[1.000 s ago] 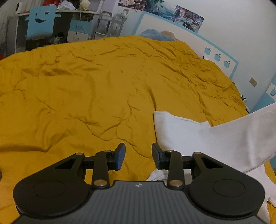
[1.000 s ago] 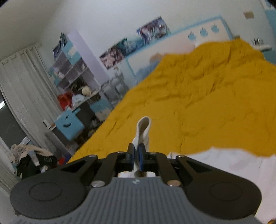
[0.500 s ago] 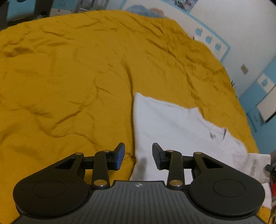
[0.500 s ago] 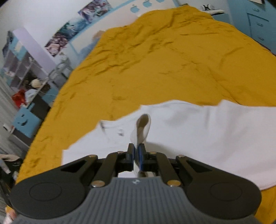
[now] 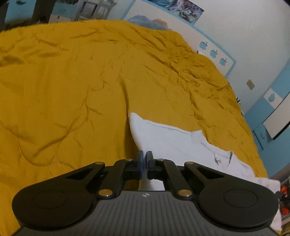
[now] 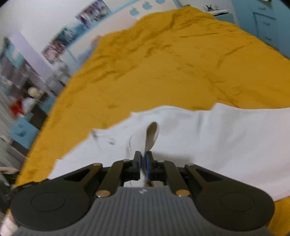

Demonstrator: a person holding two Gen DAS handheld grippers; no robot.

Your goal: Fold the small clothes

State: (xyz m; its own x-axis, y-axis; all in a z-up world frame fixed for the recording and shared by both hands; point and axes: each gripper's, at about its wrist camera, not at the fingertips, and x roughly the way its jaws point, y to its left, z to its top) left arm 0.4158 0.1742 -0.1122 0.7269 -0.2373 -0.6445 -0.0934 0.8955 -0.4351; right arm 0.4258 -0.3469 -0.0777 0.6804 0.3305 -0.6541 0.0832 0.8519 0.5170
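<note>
Both grippers pinch the white shirt (image 5: 174, 143), left gripper (image 5: 144, 163) at its edge, right gripper (image 6: 143, 163) clamping a raised fold: light, limp cloth, best held by hems.

Left tongs (image 5: 144, 159) pinched tight on the near edge of the white shirt (image 5: 174, 143), which lies spread on the wrinkled mustard bedspread (image 5: 72, 87). The collar (image 5: 224, 156) sits to the right; a poster (image 5: 181, 7) hangs on the far wall.
</note>
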